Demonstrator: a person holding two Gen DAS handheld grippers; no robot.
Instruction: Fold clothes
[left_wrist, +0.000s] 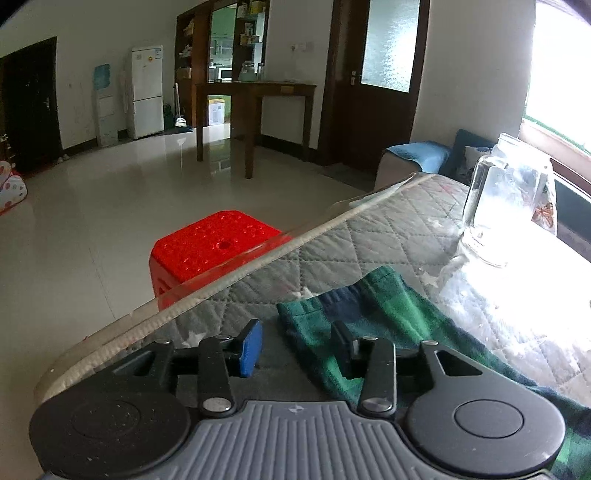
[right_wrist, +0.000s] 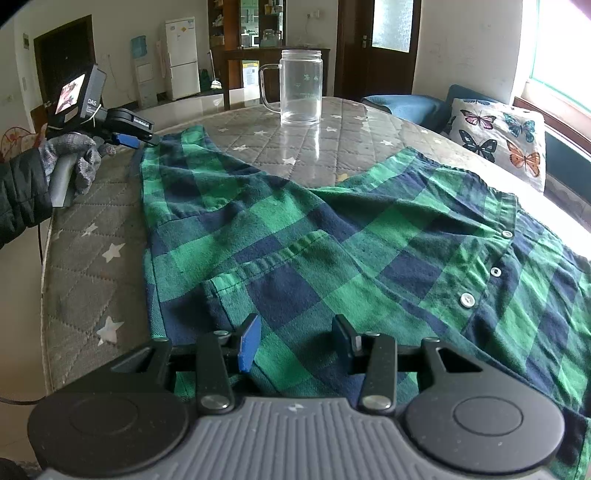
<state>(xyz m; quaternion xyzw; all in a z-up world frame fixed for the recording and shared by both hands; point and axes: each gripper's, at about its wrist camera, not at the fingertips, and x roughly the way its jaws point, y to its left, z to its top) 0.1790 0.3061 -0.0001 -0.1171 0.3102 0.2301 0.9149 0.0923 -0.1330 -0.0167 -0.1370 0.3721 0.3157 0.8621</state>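
Under the right claw (right_wrist: 295, 341), green checked shirt (right_wrist: 332, 240) spread flat on the quilted table (right_wrist: 92, 221), jaws apart, left claw (left_wrist: 297, 345) apart too, over the shirt's corner, glass jar (right_wrist: 300, 86) far ahead.

"DAS" on the camera unit (right_wrist: 90, 96) atop the left hand-held gripper (right_wrist: 138, 139)

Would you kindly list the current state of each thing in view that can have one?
Shirt: spread on the table, rumpled, not yet folded, buttons visible.
Glass mug: upright, empty, standing clear of the shirt.
Left gripper: jaws open at the shirt's edge, gripping nothing.
Right gripper: jaws open over the shirt, not pinching it.
Door: closed.
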